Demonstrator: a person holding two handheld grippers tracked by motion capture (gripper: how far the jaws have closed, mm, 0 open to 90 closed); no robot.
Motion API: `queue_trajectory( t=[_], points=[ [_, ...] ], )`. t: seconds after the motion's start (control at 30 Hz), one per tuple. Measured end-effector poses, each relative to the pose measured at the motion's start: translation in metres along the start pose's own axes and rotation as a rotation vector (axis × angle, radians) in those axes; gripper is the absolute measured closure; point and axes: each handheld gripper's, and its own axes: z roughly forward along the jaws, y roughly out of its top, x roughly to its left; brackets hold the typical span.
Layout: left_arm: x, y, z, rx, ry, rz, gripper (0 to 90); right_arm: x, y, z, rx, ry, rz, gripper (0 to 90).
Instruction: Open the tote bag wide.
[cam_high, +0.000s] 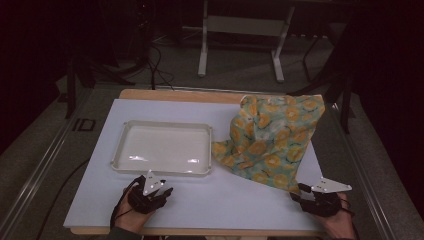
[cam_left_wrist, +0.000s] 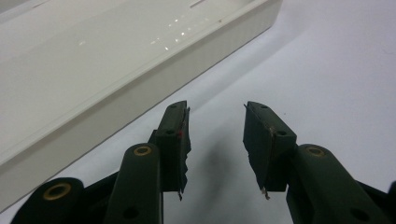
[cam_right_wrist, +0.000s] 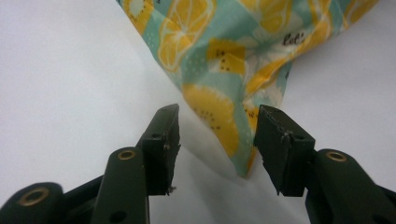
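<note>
White table (cam_high: 95, 200): right gripper (cam_right_wrist: 215, 135) gapes around patterned cloth (cam_right_wrist: 210, 51) corner.

From above our side we looked forward and down over the table (cam_high: 210, 200), left gripper view sat close by the tray (cam_left_wrist: 140, 70), right gripper view close by the cloth (cam_right_wrist: 210, 60), both also visible from above.

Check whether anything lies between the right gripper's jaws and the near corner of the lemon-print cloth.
Nothing visible does. The right gripper is open, and the near corner of the lemon-print cloth already reaches between its jaws, with bare white table around it.
</note>
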Motion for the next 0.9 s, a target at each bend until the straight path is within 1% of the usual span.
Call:
queue_trajectory(
  t=[0.13,0.23,0.27,0.33,0.43,0.5,0.53,0.6,0.63,0.67,0.7,0.73,0.8,0.9],
  points=[
    [0.001,0.000,0.000,-0.010,-0.008,-0.014,59.5,0.003,0.003,-0.001,-0.014,-0.006,-0.010,47.7],
    [0.002,0.000,0.000,-0.003,-0.014,-0.015,59.3,0.004,0.005,-0.002,-0.022,-0.004,-0.005,46.4],
    [0.002,0.000,0.001,-0.002,-0.022,-0.017,59.3,0.006,0.007,-0.002,-0.024,0.004,-0.004,44.9],
    [0.002,0.000,0.001,-0.002,-0.027,-0.019,59.2,0.007,0.008,-0.001,-0.020,0.008,-0.008,44.1],
    [0.001,0.000,0.001,-0.008,-0.045,-0.029,59.3,0.009,0.011,-0.001,-0.011,0.010,-0.018,42.5],
    [0.001,0.000,0.001,-0.010,-0.049,-0.030,59.3,0.010,0.011,-0.001,-0.010,0.024,-0.015,45.1],
    [0.001,0.001,0.001,-0.015,-0.065,-0.028,59.3,0.010,0.012,-0.002,-0.008,0.030,-0.014,46.2],
    [0.001,0.002,0.000,-0.017,-0.077,-0.028,59.3,0.010,0.013,-0.003,-0.010,0.034,-0.015,48.7],
    [0.002,0.002,0.000,-0.020,-0.090,-0.028,59.3,0.011,0.013,-0.004,-0.013,0.032,-0.017,49.8],
    [0.002,0.002,0.000,-0.020,-0.090,-0.028,59.3,0.011,0.014,-0.005,-0.016,0.034,-0.020,51.0],
    [0.002,0.004,-0.001,-0.031,-0.110,-0.029,59.4,0.012,0.015,-0.006,-0.019,0.037,-0.028,52.0],
    [0.002,0.005,-0.001,-0.036,-0.124,-0.034,59.5,0.012,0.016,-0.006,-0.018,0.037,-0.023,52.4],
    [0.002,0.006,-0.001,-0.043,-0.142,-0.029,59.8,0.012,0.018,-0.007,-0.028,0.041,-0.018,53.7],
    [0.000,0.010,-0.001,-0.042,-0.150,-0.010,60.4,0.012,0.020,-0.007,-0.032,0.039,-0.009,55.4]
  ],
)
